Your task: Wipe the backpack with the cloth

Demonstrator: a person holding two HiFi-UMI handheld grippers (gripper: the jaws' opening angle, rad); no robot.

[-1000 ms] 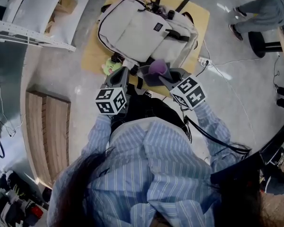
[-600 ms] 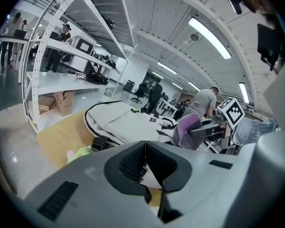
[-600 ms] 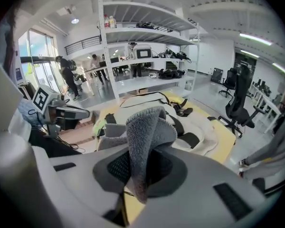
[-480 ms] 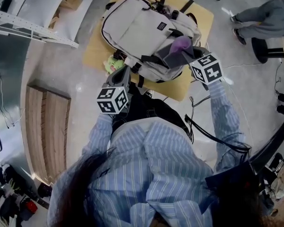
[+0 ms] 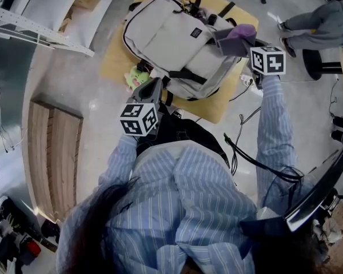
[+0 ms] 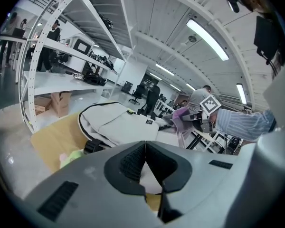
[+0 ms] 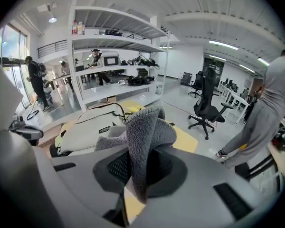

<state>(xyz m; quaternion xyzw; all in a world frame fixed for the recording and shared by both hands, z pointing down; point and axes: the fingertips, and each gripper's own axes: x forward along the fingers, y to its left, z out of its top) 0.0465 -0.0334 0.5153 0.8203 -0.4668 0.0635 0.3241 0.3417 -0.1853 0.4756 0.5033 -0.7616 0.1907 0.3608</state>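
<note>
Two grippers: right gripper (image 7: 136, 175) jaws clamp cloth (image 5: 235, 37) at backpack (image 5: 166, 39); left gripper (image 6: 145, 152) jaws closed, empty. Best wiped flat, strokes overlapping.

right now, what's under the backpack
The backpack lies on a tan board whose edges show around it. A green toy sits at its near edge. Anything beneath its middle is hidden.

overhead head view, gripper views facing backpack (image 5: 171, 44)
</note>
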